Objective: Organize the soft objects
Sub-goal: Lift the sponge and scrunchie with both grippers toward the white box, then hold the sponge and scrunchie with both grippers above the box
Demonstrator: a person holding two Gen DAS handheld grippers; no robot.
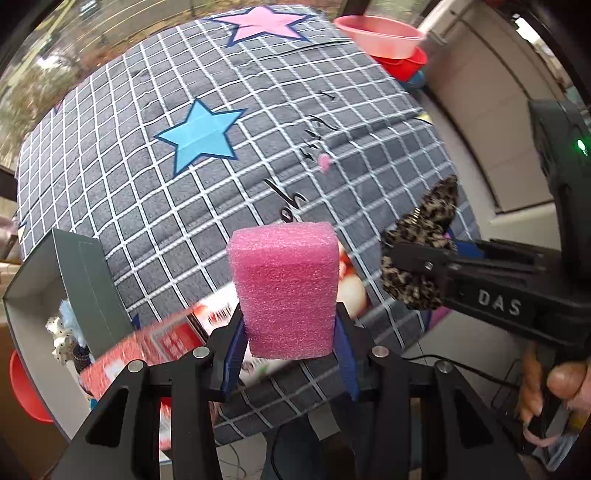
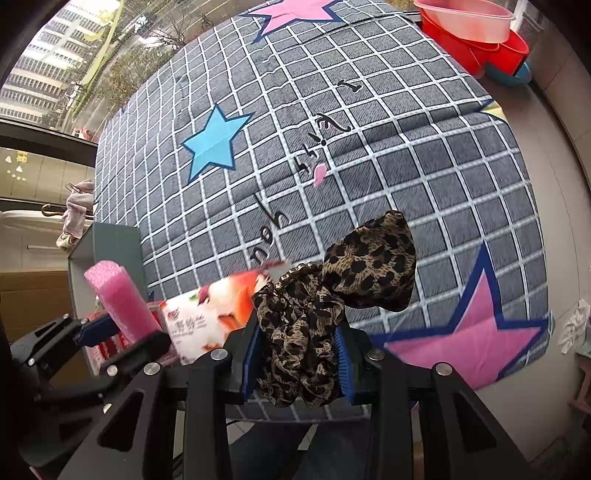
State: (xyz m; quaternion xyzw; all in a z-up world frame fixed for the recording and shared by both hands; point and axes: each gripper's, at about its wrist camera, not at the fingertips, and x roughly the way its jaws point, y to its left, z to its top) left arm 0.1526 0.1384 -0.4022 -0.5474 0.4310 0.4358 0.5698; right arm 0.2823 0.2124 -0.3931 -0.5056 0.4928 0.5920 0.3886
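My left gripper (image 1: 290,350) is shut on a pink foam block (image 1: 286,288) and holds it upright above the near edge of the checked mat (image 1: 229,177). The block also shows in the right wrist view (image 2: 122,302), at the left. My right gripper (image 2: 301,360) is shut on a leopard-print scrunchie (image 2: 332,295) and holds it above the mat (image 2: 406,155). The scrunchie shows in the left wrist view (image 1: 424,240), to the right of the foam block. A grey open box (image 1: 55,280) stands at the left with soft items inside.
A red and white printed carton (image 1: 155,343) lies by the grey box at the mat's near edge and also shows in the right wrist view (image 2: 218,314). Stacked pink and red basins (image 2: 476,29) stand beyond the far right corner. A small pink scrap (image 2: 318,172) lies mid-mat.
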